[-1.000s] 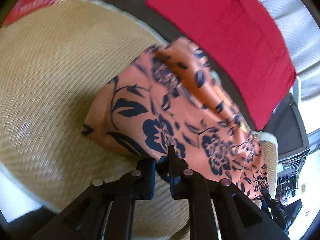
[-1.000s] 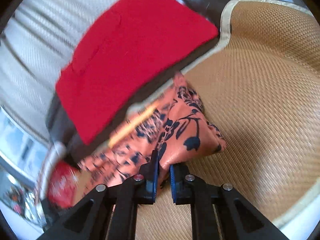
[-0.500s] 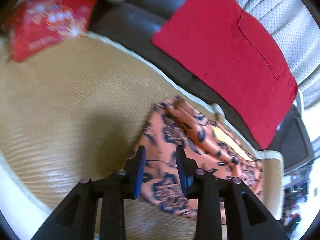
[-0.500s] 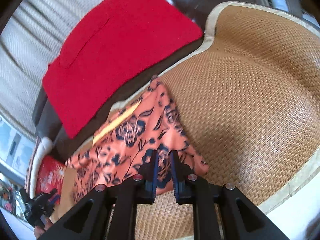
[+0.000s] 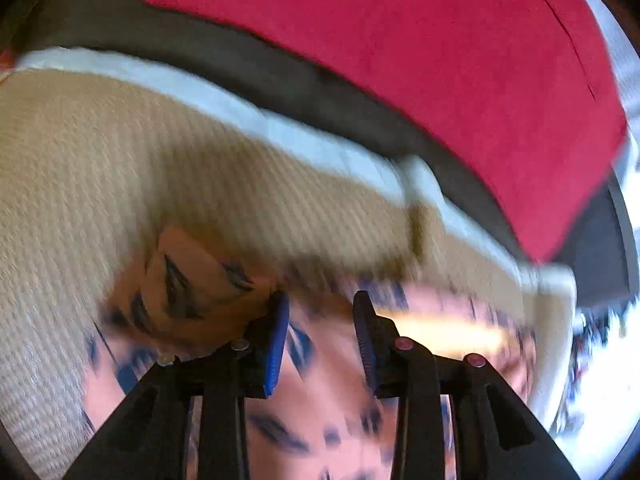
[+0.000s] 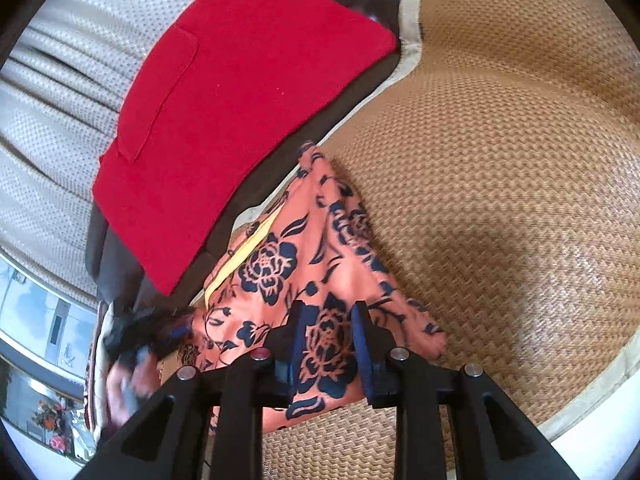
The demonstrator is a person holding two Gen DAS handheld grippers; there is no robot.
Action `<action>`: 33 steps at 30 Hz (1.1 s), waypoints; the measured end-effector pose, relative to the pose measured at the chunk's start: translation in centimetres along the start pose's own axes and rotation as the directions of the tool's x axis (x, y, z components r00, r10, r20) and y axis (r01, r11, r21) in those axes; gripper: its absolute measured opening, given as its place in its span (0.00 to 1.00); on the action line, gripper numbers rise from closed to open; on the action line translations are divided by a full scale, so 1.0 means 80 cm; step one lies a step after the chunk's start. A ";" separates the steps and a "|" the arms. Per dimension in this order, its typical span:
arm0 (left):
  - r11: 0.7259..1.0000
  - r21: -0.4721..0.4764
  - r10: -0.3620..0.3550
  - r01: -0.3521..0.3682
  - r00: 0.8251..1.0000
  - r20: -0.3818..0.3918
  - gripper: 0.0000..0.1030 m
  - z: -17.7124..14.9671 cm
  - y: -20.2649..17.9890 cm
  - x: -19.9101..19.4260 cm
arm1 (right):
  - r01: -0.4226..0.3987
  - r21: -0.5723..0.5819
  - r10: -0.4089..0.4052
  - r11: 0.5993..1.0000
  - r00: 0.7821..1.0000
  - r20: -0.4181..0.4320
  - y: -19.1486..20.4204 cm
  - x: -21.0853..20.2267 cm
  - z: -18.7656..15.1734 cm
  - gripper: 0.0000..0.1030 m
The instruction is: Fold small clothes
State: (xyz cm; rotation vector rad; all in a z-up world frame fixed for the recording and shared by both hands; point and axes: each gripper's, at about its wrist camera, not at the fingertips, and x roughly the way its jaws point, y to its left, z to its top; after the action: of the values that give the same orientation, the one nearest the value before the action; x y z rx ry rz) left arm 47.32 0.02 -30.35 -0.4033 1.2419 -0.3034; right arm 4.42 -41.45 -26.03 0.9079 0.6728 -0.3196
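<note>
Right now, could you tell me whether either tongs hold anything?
Nothing is held: the left tongs and right tongs both stand open over the floral garment.

Woven tan seat mat (image 6: 500,200) with pale cloth edging (image 6: 408,12) covers a dark brown leather sofa seat (image 6: 256,184). Red cushion (image 6: 224,96) leans against cream perforated backrest (image 6: 52,92). Left wrist view is motion-blurred: same mat (image 5: 120,152), red cushion (image 5: 440,52). Bright daylight at frame edges; blurred room clutter at lower left of right wrist view.
</note>
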 end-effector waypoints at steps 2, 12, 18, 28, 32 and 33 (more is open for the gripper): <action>0.998 -0.033 -0.053 0.055 0.998 0.042 0.31 -0.006 0.009 -0.021 | -0.013 -0.036 0.013 0.999 1.000 0.016 0.010 -0.001 -0.002 0.26; 0.996 0.068 0.048 -0.059 0.987 0.153 0.34 -0.175 0.043 -0.123 | 0.019 -0.161 -0.007 0.987 0.997 0.074 0.050 0.039 0.061 0.26; 0.988 0.037 0.144 -0.150 0.980 0.141 0.34 -0.192 0.073 -0.082 | 0.191 -0.262 -0.173 0.946 0.981 0.090 0.065 0.093 0.118 0.26; 0.939 0.162 0.265 -0.304 0.938 0.223 0.34 -0.202 0.029 -0.043 | 0.233 -0.301 -0.250 0.925 0.968 -0.018 0.066 0.185 0.161 0.27; 0.934 0.169 0.275 -0.316 0.934 0.227 0.34 -0.197 0.013 -0.024 | 0.258 -0.387 -0.299 0.885 0.953 -0.048 0.084 0.208 0.153 0.28; 0.933 0.170 0.277 -0.318 0.934 0.227 0.34 -0.195 0.011 -0.024 | 0.276 -0.410 -0.324 0.869 0.945 -0.052 0.088 0.216 0.149 0.27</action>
State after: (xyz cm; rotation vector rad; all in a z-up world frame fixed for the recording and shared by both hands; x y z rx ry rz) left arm 31.85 -0.41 -33.26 -0.0608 1.0439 -0.1226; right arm 25.86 -46.59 -27.87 0.4301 0.9548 -0.3899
